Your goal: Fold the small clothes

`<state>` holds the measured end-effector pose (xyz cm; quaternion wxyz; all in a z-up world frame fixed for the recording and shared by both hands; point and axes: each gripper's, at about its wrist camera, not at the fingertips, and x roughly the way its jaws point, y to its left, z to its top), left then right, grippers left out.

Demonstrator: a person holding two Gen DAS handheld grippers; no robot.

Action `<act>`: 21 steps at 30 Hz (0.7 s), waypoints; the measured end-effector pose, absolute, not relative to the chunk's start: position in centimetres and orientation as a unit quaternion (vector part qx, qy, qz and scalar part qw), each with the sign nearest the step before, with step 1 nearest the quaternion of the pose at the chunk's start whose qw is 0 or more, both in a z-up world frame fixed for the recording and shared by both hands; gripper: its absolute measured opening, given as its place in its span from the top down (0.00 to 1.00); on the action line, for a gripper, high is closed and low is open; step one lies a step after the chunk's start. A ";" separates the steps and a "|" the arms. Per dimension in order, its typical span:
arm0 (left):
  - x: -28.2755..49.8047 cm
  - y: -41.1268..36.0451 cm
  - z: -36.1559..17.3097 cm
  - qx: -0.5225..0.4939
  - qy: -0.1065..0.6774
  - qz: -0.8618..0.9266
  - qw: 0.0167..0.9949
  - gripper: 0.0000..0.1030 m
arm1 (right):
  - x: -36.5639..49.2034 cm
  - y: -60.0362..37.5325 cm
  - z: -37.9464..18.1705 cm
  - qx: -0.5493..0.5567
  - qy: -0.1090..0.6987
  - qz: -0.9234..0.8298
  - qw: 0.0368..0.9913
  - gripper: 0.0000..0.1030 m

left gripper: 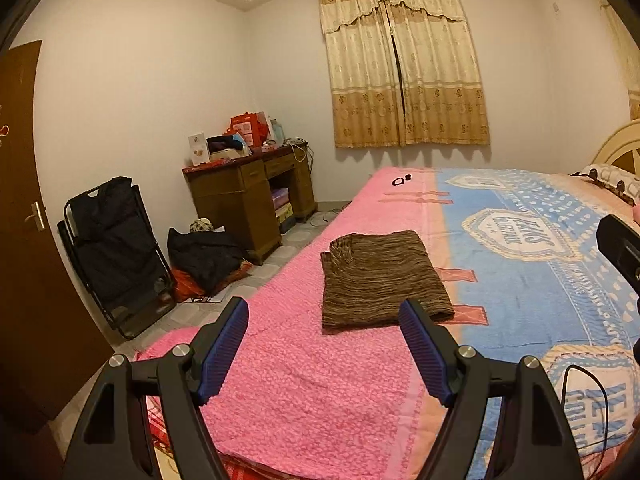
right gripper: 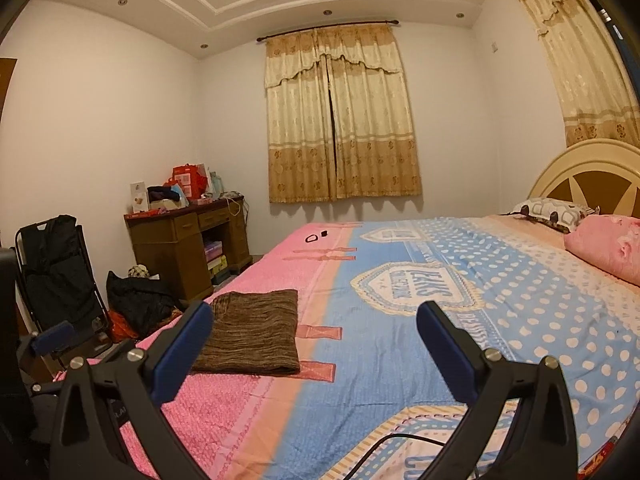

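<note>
A brown striped garment (left gripper: 382,280) lies folded into a flat rectangle on the pink part of the bed cover (left gripper: 320,380). It also shows in the right wrist view (right gripper: 252,330). My left gripper (left gripper: 324,312) is open and empty, held above the bed just short of the garment's near edge. My right gripper (right gripper: 316,316) is open and empty, held above the blue part of the cover, to the right of the garment. The right gripper's body shows at the right edge of the left wrist view (left gripper: 622,252).
A wooden desk (left gripper: 256,196) with clutter stands by the far wall. A black folding chair (left gripper: 116,256) and a dark bag (left gripper: 208,256) stand on the floor left of the bed. Small black items (left gripper: 402,180) lie at the bed's far end. Pillows (right gripper: 600,236) lie at the headboard.
</note>
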<state>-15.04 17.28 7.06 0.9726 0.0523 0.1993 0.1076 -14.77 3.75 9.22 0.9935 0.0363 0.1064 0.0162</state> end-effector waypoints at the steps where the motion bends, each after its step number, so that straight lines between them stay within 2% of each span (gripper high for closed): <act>1: -15.1 17.3 7.1 0.053 0.198 0.107 0.973 0.24 | -14.7 3.7 9.2 0.038 0.107 0.017 0.993 0.00; 21: -14.3 17.6 6.5 0.050 0.212 0.105 0.970 0.24 | -15.3 2.9 8.9 0.046 0.102 0.010 0.994 0.00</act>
